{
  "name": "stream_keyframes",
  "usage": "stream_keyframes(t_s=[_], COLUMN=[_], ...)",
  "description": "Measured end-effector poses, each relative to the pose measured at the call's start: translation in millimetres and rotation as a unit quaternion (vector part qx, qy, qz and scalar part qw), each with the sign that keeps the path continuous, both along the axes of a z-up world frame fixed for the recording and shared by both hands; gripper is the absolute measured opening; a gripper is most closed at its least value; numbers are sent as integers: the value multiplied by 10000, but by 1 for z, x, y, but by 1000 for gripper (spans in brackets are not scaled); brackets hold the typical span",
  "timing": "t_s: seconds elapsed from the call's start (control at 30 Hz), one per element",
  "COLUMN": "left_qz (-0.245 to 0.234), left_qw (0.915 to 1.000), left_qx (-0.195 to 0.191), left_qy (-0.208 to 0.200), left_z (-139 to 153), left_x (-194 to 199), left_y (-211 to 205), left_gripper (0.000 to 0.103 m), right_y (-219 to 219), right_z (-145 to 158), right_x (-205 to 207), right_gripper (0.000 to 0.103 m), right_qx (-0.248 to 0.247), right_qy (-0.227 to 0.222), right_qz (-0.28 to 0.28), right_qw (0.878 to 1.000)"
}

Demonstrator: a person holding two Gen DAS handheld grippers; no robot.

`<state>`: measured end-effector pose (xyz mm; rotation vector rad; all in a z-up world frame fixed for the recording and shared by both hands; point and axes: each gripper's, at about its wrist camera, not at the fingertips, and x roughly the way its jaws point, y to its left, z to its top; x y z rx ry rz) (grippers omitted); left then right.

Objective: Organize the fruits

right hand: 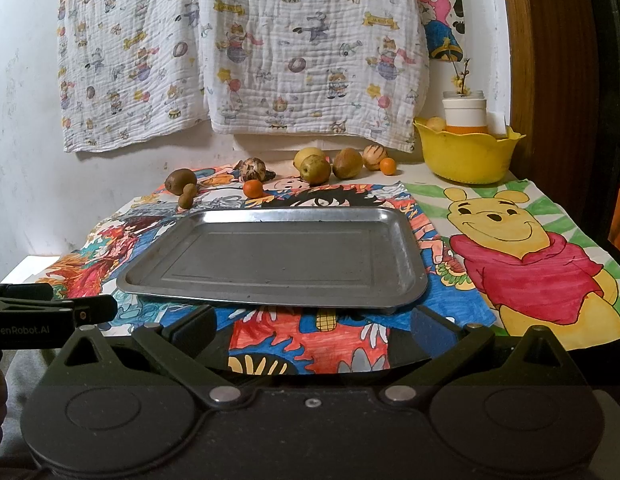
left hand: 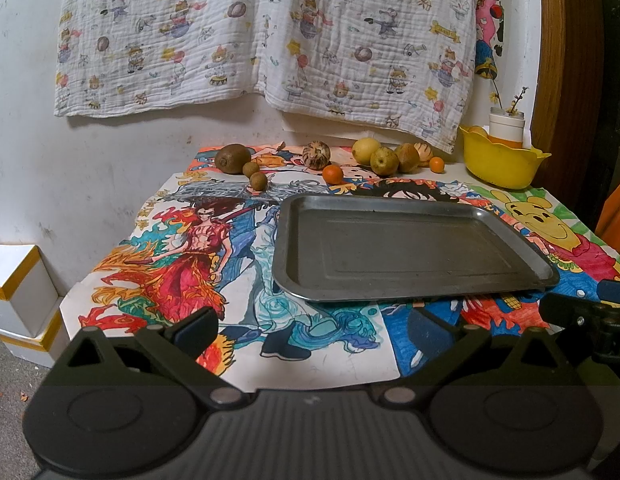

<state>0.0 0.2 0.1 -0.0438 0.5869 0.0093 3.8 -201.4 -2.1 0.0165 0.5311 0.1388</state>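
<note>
Counter w/ the coloured drawings carries everything; nothing sorted yet, as far as I judge. Metal tray sits mid-counter, bare, no fruit on it. Yellow bowl at the far right corner holds a white jar plus maybe one fruit, can't tell more. All other fruit is lined up along the far edge behind the tray: big kiwi at left, lemon and pear touching, mandarin just off the tray's far rim, two small kiwis beside the big one. My left gripper and right gripper both hover at the near edge, jaws spread wide, holding nothing. Whole job left.
</note>
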Motion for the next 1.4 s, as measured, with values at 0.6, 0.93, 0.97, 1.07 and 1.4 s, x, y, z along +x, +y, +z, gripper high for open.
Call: stream_keyframes(t_s=[0.6, 0.93, 0.97, 1.07, 1.4], left_qz=[-1, 47, 52, 48, 229], left_qw=[10000, 9999, 9998, 9997, 9995], left_qx=[-10, 20, 19, -1, -75], left_qy=[17, 161, 186, 237, 205], left_z=[0, -4, -5, -5, 11], left_x=[0, 5, 8, 12, 33], left_y=[0, -1, 0, 0, 16], left_gripper=[103, 103, 103, 103, 103], right_y=[-4, 2, 2, 2, 8], right_z=[5, -1, -1, 0, 7], right_x=[2, 8, 8, 13, 36], right_gripper=[103, 103, 103, 103, 103], right_qx=[6, -4, -5, -40, -336], right_qy=[10, 115, 120, 171, 295], right_qz=[19, 72, 74, 82, 190], right_qw=[10000, 9999, 9999, 9998, 9988])
